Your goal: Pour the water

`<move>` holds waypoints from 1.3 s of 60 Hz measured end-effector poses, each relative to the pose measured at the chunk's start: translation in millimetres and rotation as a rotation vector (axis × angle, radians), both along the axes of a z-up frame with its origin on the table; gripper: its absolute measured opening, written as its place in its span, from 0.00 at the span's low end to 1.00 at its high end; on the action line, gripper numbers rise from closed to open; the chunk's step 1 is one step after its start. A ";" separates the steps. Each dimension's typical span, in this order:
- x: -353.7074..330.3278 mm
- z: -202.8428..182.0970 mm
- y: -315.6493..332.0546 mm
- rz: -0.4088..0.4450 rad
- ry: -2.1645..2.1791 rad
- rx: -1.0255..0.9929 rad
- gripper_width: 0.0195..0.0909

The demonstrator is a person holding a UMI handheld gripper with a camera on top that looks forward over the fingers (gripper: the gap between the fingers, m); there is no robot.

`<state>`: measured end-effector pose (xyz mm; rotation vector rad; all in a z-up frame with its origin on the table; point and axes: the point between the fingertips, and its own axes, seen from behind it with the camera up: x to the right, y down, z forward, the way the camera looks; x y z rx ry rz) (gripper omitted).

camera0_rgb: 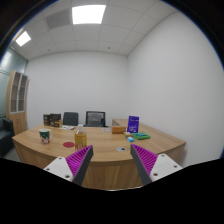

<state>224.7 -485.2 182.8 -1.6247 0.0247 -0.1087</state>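
The gripper (111, 160) hangs above the near edge of a wooden conference table (105, 168); its fingers, pink pads (80, 158) facing inward, stand apart and released with nothing between them; beyond them a small tan box-like thing (80, 140) sits on the tabletop, and a dark cup (44, 135) stands well off toward the left end; a purple box (133, 124) stands at the far right; two dark chairs (95, 118) wait behind; no water vessel can be told for certain
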 end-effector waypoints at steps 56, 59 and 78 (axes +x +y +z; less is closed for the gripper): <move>-155.9 -100.1 299.8 0.048 0.005 -0.063 0.83; -151.9 -101.6 302.0 0.012 0.005 -0.049 0.56; -162.2 -85.5 301.2 -0.021 -0.124 -0.012 0.36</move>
